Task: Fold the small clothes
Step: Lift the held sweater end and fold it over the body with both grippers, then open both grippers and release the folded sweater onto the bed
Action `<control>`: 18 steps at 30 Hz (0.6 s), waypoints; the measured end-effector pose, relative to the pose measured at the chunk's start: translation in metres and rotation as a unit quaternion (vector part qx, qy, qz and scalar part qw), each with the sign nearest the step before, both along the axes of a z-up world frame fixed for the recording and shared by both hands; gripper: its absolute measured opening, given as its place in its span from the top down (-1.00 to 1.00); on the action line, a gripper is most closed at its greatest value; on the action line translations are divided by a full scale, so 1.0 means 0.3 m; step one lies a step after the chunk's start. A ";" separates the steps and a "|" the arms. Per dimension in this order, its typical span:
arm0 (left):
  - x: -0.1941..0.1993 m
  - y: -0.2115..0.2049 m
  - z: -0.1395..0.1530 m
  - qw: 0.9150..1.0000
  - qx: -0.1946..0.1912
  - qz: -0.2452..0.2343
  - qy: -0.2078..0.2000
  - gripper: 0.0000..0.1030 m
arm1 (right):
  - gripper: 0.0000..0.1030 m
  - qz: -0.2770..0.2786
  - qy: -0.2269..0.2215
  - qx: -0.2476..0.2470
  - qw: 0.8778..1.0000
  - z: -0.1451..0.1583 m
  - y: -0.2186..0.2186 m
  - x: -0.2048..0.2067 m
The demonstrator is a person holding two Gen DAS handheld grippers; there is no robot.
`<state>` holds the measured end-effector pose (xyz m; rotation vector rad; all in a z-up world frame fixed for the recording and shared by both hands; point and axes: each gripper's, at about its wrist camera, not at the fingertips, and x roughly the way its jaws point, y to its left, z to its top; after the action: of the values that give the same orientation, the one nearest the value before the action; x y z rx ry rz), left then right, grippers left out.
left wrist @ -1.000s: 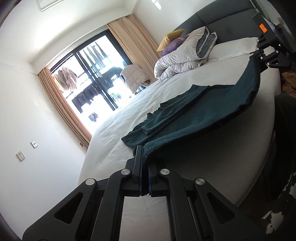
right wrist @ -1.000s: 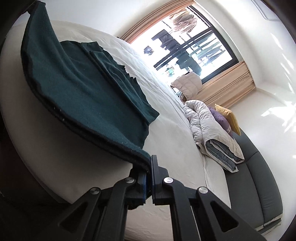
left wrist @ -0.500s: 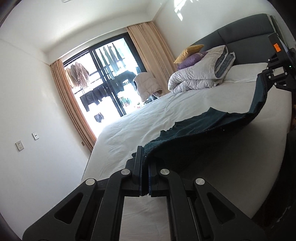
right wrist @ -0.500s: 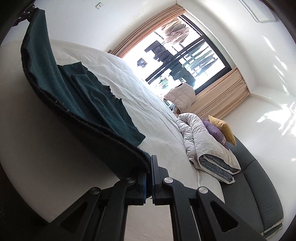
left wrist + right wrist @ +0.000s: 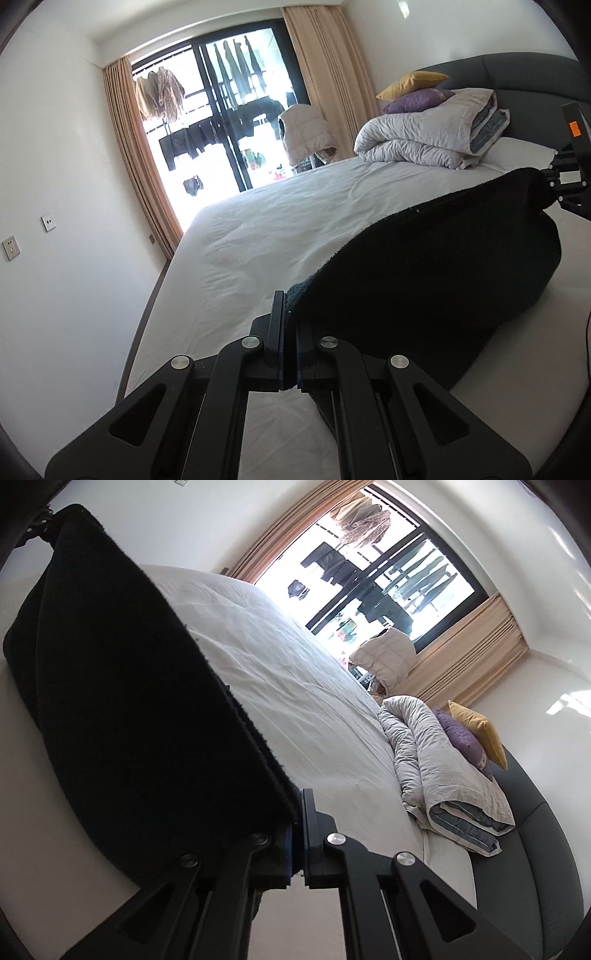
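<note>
A: Where the left wrist view looks along the left tool (image 5: 290,345), what is between its fingers?

B: One corner of the dark green cloth (image 5: 436,273), pinched tight with the jaws closed on it. From there the cloth stretches up and to the right to the right tool (image 5: 550,188), which grips the far corner near the picture's edge. Below that taut top edge the cloth hangs in a doubled sag over the bed (image 5: 280,229).

A: How much room is around it?

B: Plenty of bare white sheet to the left and ahead. The folded duvet (image 5: 424,136) with two cushions lies well apart at the headboard, and the bed's left edge runs beside the wall.

A: And the right wrist view?

B: The right tool (image 5: 297,843) is clamped shut on its corner of the dark green cloth (image 5: 140,709). The cloth fills the left half of the picture and rises to the left tool (image 5: 42,530) in the upper left corner. Its hemmed edge runs straight between the two tools. To the right lies open sheet on the bed (image 5: 295,686), with the folded duvet (image 5: 443,768) well apart.
</note>
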<state>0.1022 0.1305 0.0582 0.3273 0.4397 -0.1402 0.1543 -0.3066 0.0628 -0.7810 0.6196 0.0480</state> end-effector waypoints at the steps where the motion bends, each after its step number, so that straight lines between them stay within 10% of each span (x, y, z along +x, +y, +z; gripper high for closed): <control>1: 0.055 0.009 -0.006 1.000 -0.003 0.002 0.010 0.95 | 0.94 -0.001 0.010 0.002 1.000 -0.011 -0.001 0.048; 18: 0.825 0.048 -0.430 0.979 0.029 0.034 0.199 0.95 | 0.93 -0.046 0.170 -0.013 0.984 -0.378 -0.030 0.687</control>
<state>0.3496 0.1448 -0.0707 0.3417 0.8519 -0.1258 0.3604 -0.3157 -0.0506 -0.7740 0.9801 0.0907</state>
